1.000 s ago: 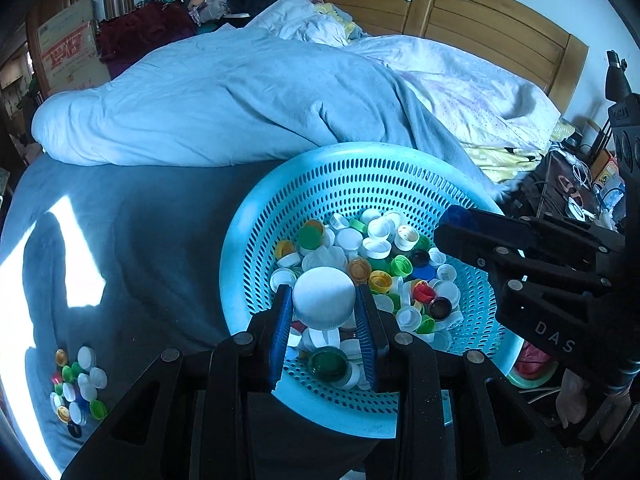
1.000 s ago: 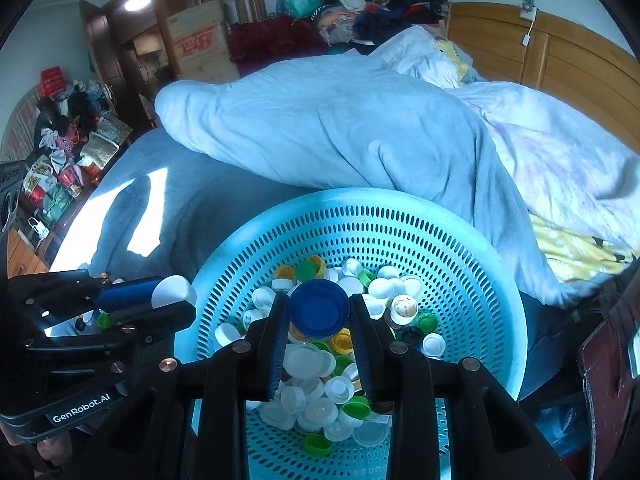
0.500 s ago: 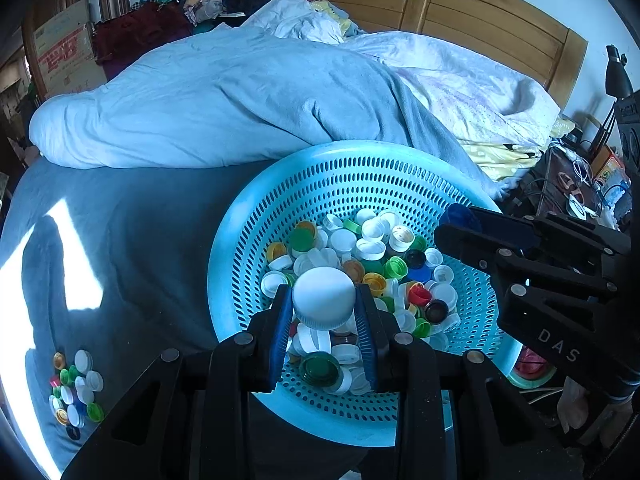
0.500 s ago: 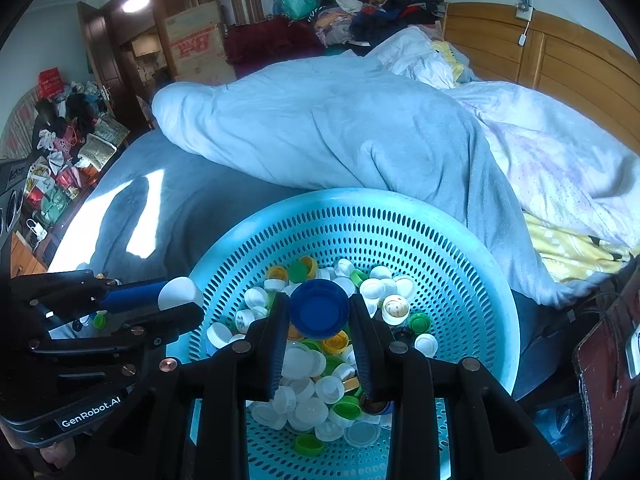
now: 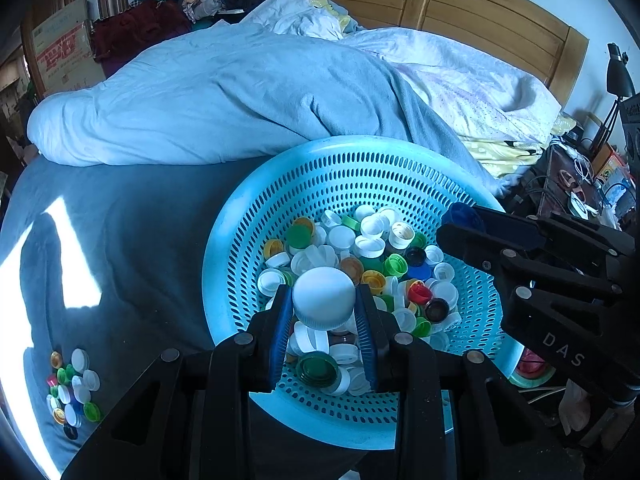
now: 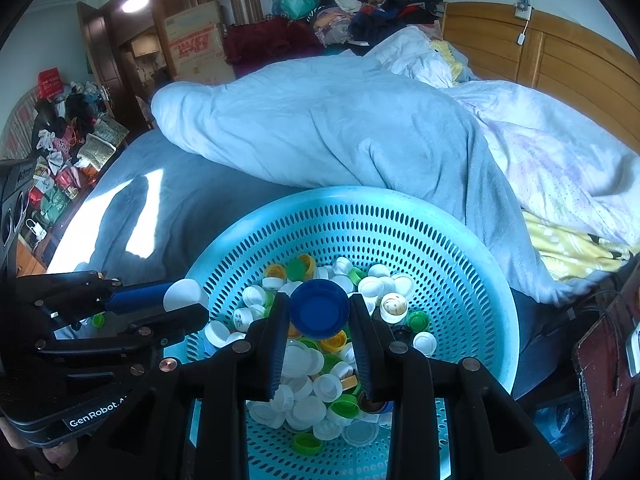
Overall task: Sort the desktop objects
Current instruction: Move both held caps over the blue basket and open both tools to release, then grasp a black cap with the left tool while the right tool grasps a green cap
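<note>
A large white cap (image 5: 324,299) sat clamped between the pads of the left claw (image 5: 325,312), held above the heap of mixed caps (image 5: 360,264) in the perforated blue basket (image 5: 280,200). The right claw (image 6: 319,312) was closed on a dark blue cap (image 6: 319,308) over the same basket. The basket rested on the bed (image 5: 120,240) beside a bunched pale duvet (image 5: 220,96). A small cluster of sorted caps (image 5: 72,388) lay on the sheet, well apart from the basket.

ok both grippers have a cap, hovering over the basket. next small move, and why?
Probably carry the left gripper with its white cap left toward the small cap pile on the blanket. Both jaws are shut on caps above the blue basket; the right gripper holds a blue cap.
</note>
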`<state>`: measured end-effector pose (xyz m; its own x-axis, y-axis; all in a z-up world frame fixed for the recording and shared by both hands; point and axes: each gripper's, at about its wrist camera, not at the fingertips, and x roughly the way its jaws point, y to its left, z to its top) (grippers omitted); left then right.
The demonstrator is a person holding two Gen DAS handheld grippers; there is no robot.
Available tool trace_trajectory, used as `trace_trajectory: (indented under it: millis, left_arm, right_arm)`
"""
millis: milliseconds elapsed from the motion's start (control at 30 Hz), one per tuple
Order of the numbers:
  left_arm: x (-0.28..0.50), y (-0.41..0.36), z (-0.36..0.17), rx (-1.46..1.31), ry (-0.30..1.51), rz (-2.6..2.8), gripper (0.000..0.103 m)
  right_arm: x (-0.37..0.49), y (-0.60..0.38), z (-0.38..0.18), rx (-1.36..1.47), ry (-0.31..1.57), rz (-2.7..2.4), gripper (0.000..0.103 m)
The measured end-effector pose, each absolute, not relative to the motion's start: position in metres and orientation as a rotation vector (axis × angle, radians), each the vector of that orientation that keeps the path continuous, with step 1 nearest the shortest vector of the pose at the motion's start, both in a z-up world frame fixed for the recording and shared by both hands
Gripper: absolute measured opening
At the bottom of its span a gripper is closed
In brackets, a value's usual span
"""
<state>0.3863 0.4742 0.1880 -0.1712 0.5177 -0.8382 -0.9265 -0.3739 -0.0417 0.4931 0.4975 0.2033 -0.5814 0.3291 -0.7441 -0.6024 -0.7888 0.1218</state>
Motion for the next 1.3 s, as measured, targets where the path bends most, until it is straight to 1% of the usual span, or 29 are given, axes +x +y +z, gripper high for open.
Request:
trace_trajectory:
  millis: [433,467,500,533,567,600,833,967,1067,1167,1300]
  left_arm:
    - [0.386,0.475,0.187,-0.968,0.603,1.759,0.027]
    - [0.385,0.475,0.188,-0.957,0.597,1.768,0.028]
    - [0.384,0.475,0.187,-0.957,0.6,1.773,0.036]
    - [0.383,0.473,0.187,-0.956,0.598,1.779,0.047]
    - [0.381,0.471,0.188,-0.949,0.592,1.791,0.051]
    - [0.38,0.469,0.19,-0.94,0.583,1.805,0.054]
    - [0.363,0.446,0.193,-0.952,0.537,1.83,0.054]
    - [0.343,0.41,0.192,-0.933,0.503,1.871,0.054]
    - [0.317,0.361,0.186,-0.903,0.476,1.935,0.054]
    - [0.278,0.294,0.165,-0.91,0.424,2.027,0.055]
    - [0.22,0.18,0.119,-1.016,0.338,2.215,0.054]
  right_arm:
    - [0.497,0.501,0.201,-0.98,0.502,2.332,0.033]
    - [0.498,0.502,0.202,-0.971,0.499,2.325,0.039]
    - [0.5,0.503,0.202,-0.959,0.497,2.315,0.047]
    - [0.502,0.504,0.204,-0.941,0.496,2.31,0.064]
    - [0.504,0.504,0.205,-0.93,0.493,2.306,0.069]
    - [0.505,0.504,0.207,-0.921,0.492,2.304,0.069]
    - [0.495,0.49,0.217,-0.894,0.477,2.36,0.07]
    - [0.483,0.473,0.22,-0.896,0.454,2.41,0.072]
    - [0.47,0.456,0.218,-0.918,0.441,2.454,0.074]
    - [0.454,0.438,0.213,-0.944,0.427,2.504,0.075]
    - [0.427,0.413,0.201,-1.007,0.404,2.56,0.075]
